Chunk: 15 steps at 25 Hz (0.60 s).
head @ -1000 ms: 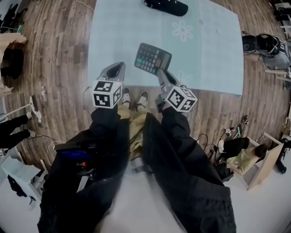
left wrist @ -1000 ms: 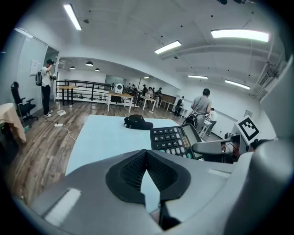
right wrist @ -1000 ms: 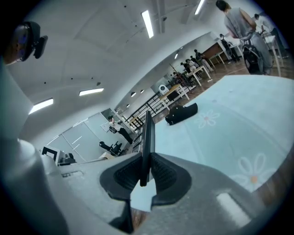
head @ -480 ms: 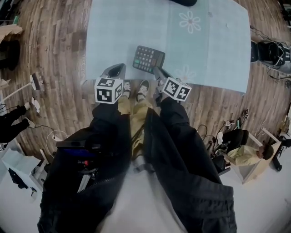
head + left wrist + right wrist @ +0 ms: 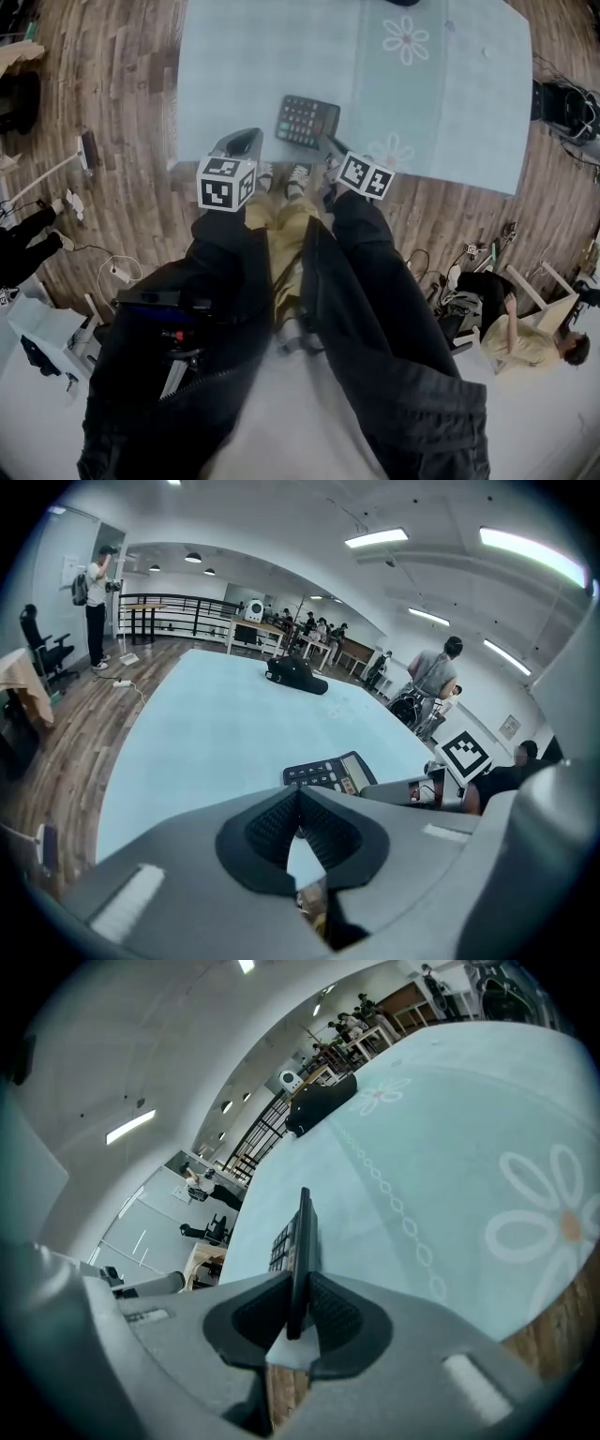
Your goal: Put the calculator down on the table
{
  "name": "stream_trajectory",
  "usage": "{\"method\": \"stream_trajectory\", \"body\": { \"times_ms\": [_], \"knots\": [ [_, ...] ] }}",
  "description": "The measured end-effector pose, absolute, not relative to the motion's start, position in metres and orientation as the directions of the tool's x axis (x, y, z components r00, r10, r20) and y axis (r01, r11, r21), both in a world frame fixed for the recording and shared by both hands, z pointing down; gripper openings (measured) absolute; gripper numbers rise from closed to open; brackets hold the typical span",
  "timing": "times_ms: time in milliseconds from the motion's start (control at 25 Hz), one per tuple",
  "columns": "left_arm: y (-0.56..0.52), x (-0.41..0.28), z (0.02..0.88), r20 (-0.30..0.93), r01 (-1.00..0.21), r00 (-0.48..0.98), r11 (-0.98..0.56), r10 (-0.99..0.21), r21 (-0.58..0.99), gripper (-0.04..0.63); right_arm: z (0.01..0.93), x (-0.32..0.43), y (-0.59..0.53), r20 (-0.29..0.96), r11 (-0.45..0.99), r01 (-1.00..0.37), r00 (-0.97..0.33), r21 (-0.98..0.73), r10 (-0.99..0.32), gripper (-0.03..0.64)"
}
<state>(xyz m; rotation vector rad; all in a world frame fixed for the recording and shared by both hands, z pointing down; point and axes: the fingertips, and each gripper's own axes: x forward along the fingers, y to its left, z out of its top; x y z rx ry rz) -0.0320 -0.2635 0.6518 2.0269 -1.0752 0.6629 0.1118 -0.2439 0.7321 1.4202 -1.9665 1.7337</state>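
The dark calculator (image 5: 307,120) with its rows of keys sits low over the light blue tablecloth (image 5: 234,66), close to the table's near edge. My right gripper (image 5: 329,143) is shut on its near edge. In the right gripper view the calculator (image 5: 302,1241) stands edge-on, pinched between the two ribbed pads (image 5: 330,1309). To its left my left gripper (image 5: 247,141) hovers by the table edge, shut, with nothing in it. In the left gripper view the calculator (image 5: 329,772) lies ahead and slightly right of the left gripper (image 5: 298,797), and I cannot tell whether it touches the cloth.
The cloth carries white daisy prints (image 5: 405,43) to the right of the calculator. A black bag (image 5: 296,675) lies at the table's far end. Wooden floor (image 5: 103,112) surrounds the table, and the person's shoes (image 5: 298,176) stand just under its near edge.
Both grippers have come down toward the table's near edge. The calculator has sunk with the right gripper and now lies flatter and closer to the cloth.
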Motion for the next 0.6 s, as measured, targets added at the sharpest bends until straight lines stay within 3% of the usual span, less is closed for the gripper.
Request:
{"method": "stream_trajectory", "body": {
  "times_ms": [480, 600],
  "knots": [
    [-0.267, -0.037, 0.655, 0.718, -0.854, 0.513, -0.369, -0.470, 0.368, -0.005, 0.753, 0.118, -0.239, 0.645, -0.127, -0.696, -0.561, -0.707, -0.519, 0.069],
    [-0.269, -0.038, 0.647, 0.707, -0.851, 0.518, -0.376, -0.482, 0.367, -0.005, 0.750, 0.126, -0.234, 0.651, -0.138, -0.706, -0.536, -0.695, -0.537, 0.153]
  ]
}}
